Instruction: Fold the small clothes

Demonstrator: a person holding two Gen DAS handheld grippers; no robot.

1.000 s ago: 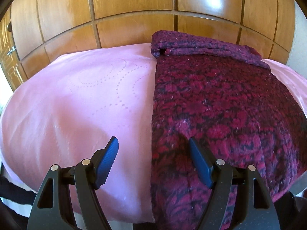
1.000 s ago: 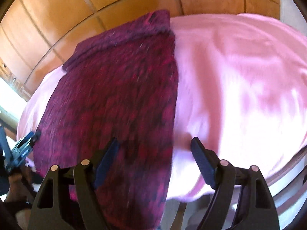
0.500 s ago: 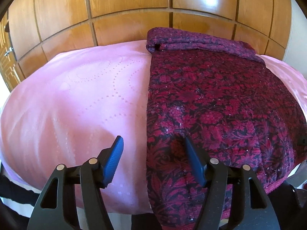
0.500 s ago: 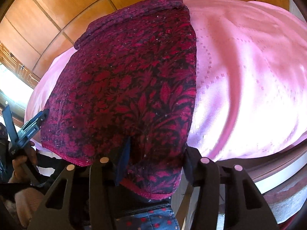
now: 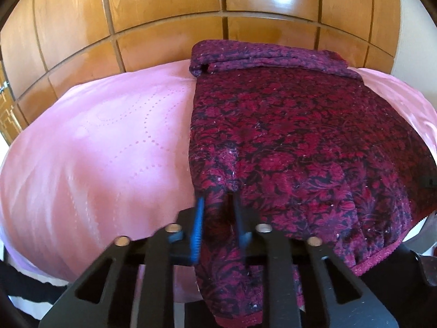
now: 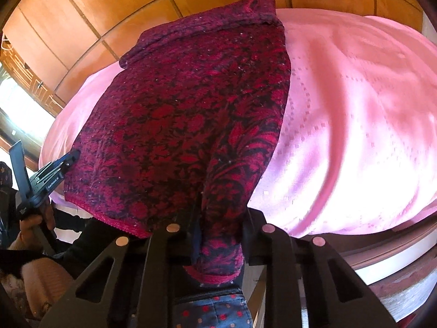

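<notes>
Both sets of jaws, wide apart a second ago, are closing on the near hem of the dark red cloth (image 5: pixel 300 142), which lies on the pink bed (image 5: pixel 109 142), its far edge already rolled. Left gripper (image 5: pixel 215 218) pinches one near corner, right gripper (image 6: pixel 218 235) the other, fabric bunched between each pair, likely to lift the hem away for a fold.

The garment (image 5: pixel 300 142) was nubby, matt knit cloth; the pink bedcover (image 5: pixel 109 142) smooth with a sheen; the panelling (image 5: pixel 164 5) at the top of the frame glossy varnished wood.
</notes>
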